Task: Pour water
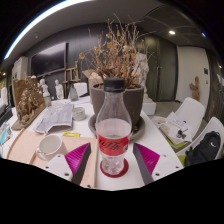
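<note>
- Landmark: a clear plastic bottle [114, 128] with a black cap and a red label stands upright on a white table [155, 135], in the middle of the scene.
- Far left of the bottle, a small potted plant [27, 100] with dry brown stems stands near the table's edge.
- Left of the bottle and nearer to it, a sheet of printed paper [53, 118] lies flat on the table; a small yellow item [71, 134] lies between the paper and the bottle.
- Left of the bottle and closer to the camera, a white cup [49, 147] sits on the table, apart from the bottle.
- The gripper [113, 168] points level and straight ahead at the bottle; no hand or arm shows.
- Its left finger [83, 165] lies just left of the bottle's base, the magenta pad facing inward.
- The bottle's lower part stands between the two fingers, which are spread; whether the pads touch its sides I cannot tell, and the bottle rests on the table.
- Directly behind the bottle, a dark round pot [118, 100] holds a large dry, branchy plant.
- The right finger [144, 163] lies just right of the bottle's base.
- Right of the bottle, a white crumpled thing [184, 120] lies on the table.
- Farthest right of the bottle, a black bag [206, 147] sits at the table's edge.
</note>
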A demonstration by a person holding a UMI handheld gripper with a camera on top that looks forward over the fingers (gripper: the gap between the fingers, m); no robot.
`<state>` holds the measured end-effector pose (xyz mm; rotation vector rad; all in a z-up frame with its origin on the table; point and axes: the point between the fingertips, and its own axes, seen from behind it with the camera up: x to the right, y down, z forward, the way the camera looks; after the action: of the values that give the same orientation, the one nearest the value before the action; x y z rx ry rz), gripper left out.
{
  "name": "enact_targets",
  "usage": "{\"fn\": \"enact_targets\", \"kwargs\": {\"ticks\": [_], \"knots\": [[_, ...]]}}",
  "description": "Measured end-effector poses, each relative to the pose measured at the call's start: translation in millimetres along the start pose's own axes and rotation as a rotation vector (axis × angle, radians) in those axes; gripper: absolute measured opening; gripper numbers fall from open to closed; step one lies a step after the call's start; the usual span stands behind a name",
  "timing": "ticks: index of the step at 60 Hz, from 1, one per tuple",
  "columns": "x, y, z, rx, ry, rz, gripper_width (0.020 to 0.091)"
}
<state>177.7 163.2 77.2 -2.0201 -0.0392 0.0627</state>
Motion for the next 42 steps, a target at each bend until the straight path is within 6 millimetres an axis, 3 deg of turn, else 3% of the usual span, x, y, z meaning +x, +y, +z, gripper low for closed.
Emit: {"fn": "enact_targets", "kwargs": {"ticks": [10, 27, 35, 42], "knots": [[-21.5, -14.9, -68.9, -0.051, 0.07, -0.034, 0.0848], [-113.6, -10.7, -210.1, -0.13, 0.132, -0.058, 0.0849], [-158.0, 1.9, -254.3, -0.163, 0.12, -0.062, 0.0848], [-182.7, 9.3, -276.8, -0.169, 0.118, -0.067, 0.0851]]}}
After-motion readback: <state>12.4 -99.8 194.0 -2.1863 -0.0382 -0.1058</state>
